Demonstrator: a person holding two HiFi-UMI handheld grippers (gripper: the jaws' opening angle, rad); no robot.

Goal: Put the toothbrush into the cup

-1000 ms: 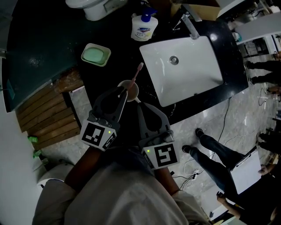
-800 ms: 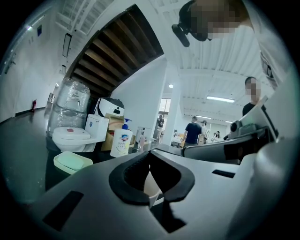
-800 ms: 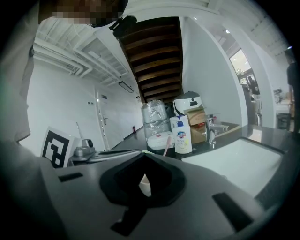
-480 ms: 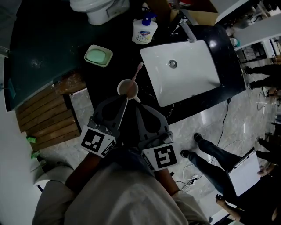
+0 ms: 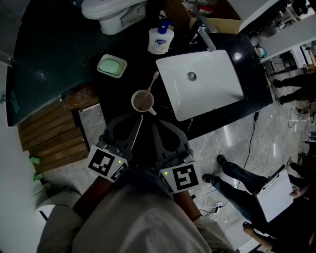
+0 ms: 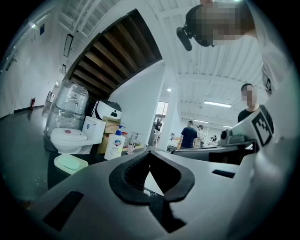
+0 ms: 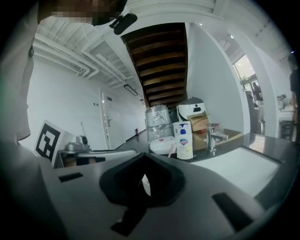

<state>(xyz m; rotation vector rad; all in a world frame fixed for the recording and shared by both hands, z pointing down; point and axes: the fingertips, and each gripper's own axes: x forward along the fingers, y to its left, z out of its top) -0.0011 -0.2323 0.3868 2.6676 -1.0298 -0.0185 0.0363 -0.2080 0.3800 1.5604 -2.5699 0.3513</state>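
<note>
A white cup (image 5: 143, 101) stands on the dark counter left of the sink. A pink toothbrush (image 5: 152, 84) leans in it with its head up and to the right. My left gripper (image 5: 141, 118) is just short of the cup on the near side, jaws shut and holding nothing. My right gripper (image 5: 155, 123) lies beside it, also shut and empty. In the left gripper view the left gripper (image 6: 149, 152) has its pads meeting at the tip. The right gripper (image 7: 143, 155) looks the same in its own view, and the pink brush head (image 7: 171, 149) shows beyond it.
A green soap dish (image 5: 111, 65) and a soap pump bottle (image 5: 161, 39) stand behind the cup. The white sink basin (image 5: 200, 81) with its faucet (image 5: 204, 35) lies to the right. A toilet (image 5: 113, 12) is at the back, wooden slats (image 5: 49, 133) at the left, a person's legs (image 5: 237, 165) at the right.
Both grippers have drawn back from the cup toward me. The left gripper's tips were at the cup's rim a second ago. The toothbrush stays in the cup.
</note>
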